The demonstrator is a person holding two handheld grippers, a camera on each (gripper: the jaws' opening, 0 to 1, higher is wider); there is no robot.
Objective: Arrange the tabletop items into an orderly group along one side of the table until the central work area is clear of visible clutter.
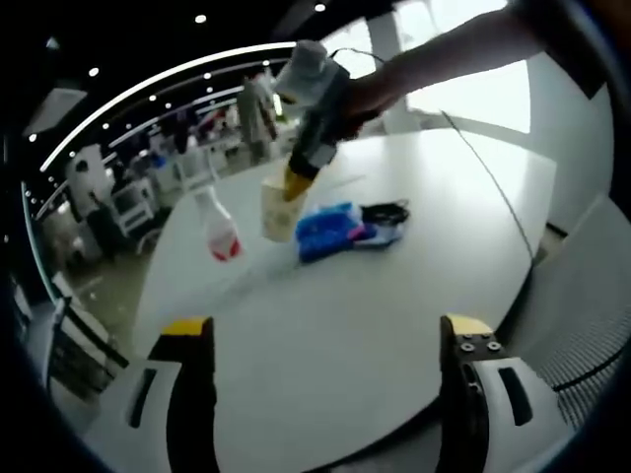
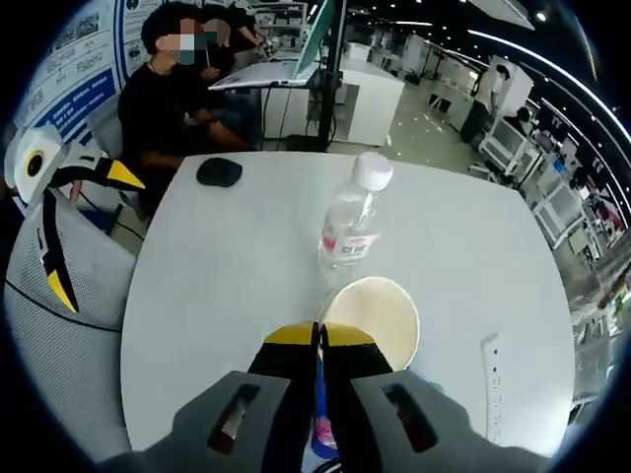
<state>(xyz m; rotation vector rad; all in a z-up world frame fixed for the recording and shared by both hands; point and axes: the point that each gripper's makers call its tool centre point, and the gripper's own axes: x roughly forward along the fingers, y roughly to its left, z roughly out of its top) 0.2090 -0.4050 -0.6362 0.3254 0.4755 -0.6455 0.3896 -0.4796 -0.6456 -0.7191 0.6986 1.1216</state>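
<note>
The right gripper (image 2: 318, 345) pinched the near rim of the paper cup (image 2: 374, 314) beside the water bottle (image 2: 351, 229) mid-table, while the left gripper (image 1: 330, 340) hovered spread wide, holding nothing.

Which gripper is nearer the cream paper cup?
Right. The right gripper is at the cream paper cup, jaws closed at its rim; the left gripper waits open, well short of it.

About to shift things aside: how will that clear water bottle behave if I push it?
The water bottle stands tall and narrow, so a high push would probably tip it. It looks near empty, likely light. Once down, its round body could roll toward the paper cup.
</note>
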